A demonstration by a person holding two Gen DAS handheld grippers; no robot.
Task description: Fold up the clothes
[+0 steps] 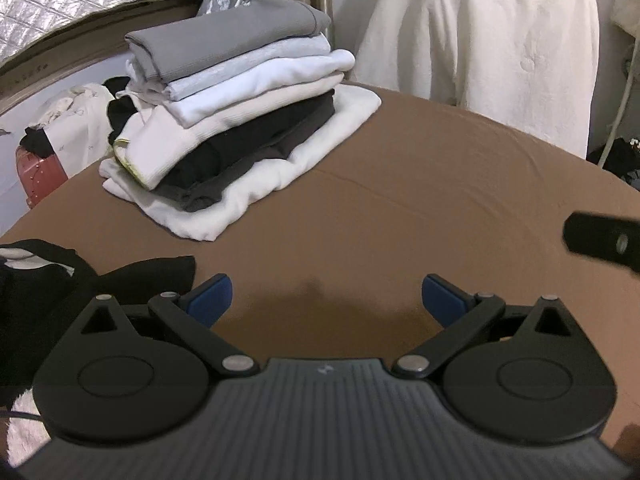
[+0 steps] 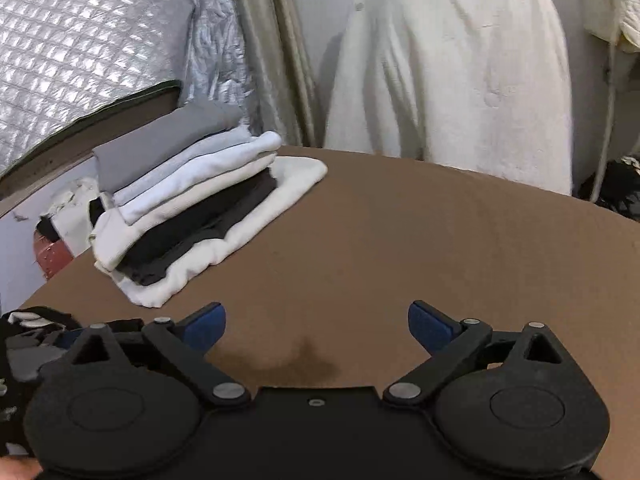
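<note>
Clothes are sitting in a folded stack (image 1: 236, 120) toward the far left of the brown-covered surface (image 1: 400, 200), with a grey piece on top, pale and white layers under it, dark ones lower down and a white one at the bottom. A black garment (image 1: 80, 276) is lying crumpled at the near left edge, just beside the left gripper (image 1: 326, 298), whose blue pads (image 1: 210, 298) are standing wide apart with only bare brown cloth between them. The right gripper (image 2: 316, 326) is likewise hanging spread wide over bare surface, gripping nothing; its dark fingertip is poking into the left wrist view at the right edge.

Behind the surface a cream garment (image 2: 460, 72) is hanging against the wall, and a quilted silver cover (image 2: 72, 52) is filling the upper left beside a beige curtain (image 2: 280, 52). A reddish case (image 1: 38, 174) with light and dark fabric heaped on it is sitting past the left edge of the surface. Nothing is lying between the grippers and the stack.

The black garment is being cut off by the frame and partly hidden behind the left gripper's body, so its kind is hard to make out. Dark items at the far right edge are too small and blurred to identify.
</note>
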